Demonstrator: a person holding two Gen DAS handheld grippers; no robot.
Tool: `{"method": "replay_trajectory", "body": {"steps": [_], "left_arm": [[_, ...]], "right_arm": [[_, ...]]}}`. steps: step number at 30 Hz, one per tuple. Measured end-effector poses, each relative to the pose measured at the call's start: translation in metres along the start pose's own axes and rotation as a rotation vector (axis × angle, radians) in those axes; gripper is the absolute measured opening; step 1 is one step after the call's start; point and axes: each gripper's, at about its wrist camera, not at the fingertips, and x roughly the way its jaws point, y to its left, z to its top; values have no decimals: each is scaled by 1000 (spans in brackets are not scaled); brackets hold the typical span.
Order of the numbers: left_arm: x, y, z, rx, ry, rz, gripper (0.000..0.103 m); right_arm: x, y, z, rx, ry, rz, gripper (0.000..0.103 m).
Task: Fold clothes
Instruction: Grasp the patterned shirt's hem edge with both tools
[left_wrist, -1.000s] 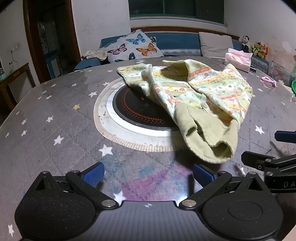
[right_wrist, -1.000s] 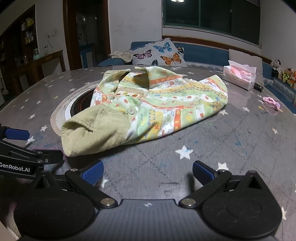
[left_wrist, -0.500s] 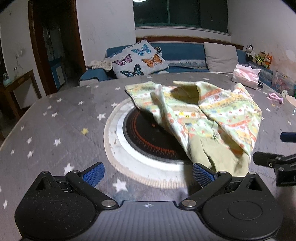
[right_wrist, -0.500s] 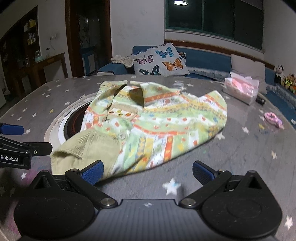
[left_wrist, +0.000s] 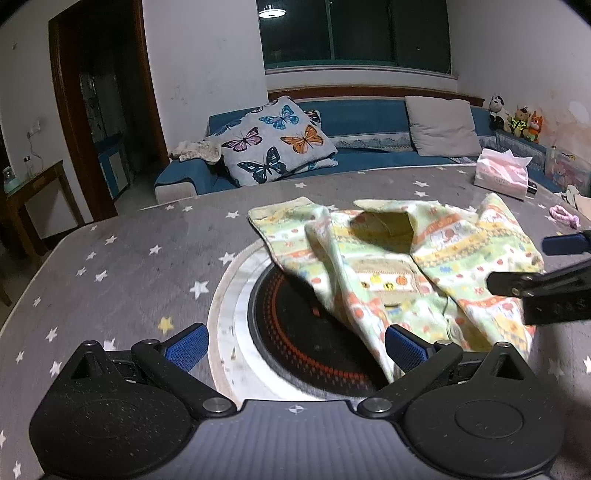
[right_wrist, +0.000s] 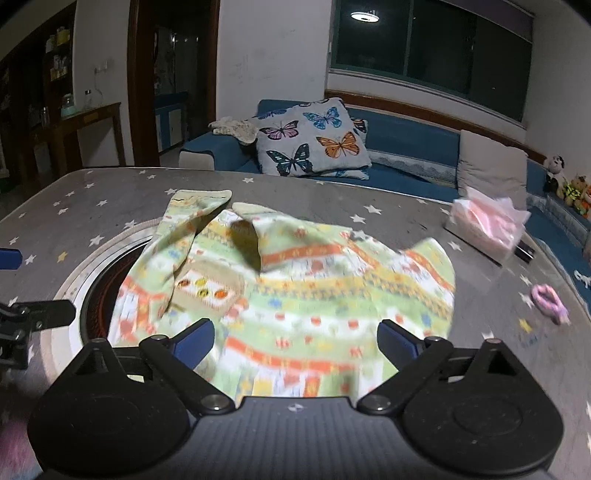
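A small light-green patterned child's jacket lies crumpled on the grey star-print table, partly over a round black hob. It also shows in the right wrist view, blurred. My left gripper is open above the hob, its right finger at the jacket's near left edge. My right gripper is open over the jacket's near hem, holding nothing. Each gripper shows at the edge of the other's view.
The round black hob with a pale ring is set in the table. A pink tissue box and a pink hair tie lie at the right. A blue sofa with a butterfly cushion stands behind.
Both grippers have moved forward over the table toward the jacket. The jacket's khaki near end has passed below both views. Both grippers stay open.
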Motion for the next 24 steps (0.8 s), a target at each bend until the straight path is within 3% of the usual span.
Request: {"method": "replay_trajectory", "body": {"steps": [4, 14, 20, 22, 24], "left_arm": [[10, 3, 12, 3, -13, 1, 102], [58, 0, 51, 26, -8, -40, 85], [104, -12, 74, 52, 35, -64, 85], [121, -16, 76, 60, 67, -67, 79], [135, -17, 76, 52, 102, -76, 65]], "right_arm": [[20, 3, 19, -21, -1, -2, 91], [77, 13, 60, -91, -21, 1, 83], [111, 13, 70, -105, 4, -9, 64], [119, 9, 71, -92, 17, -5, 44], [121, 5, 71, -74, 24, -13, 29]]}}
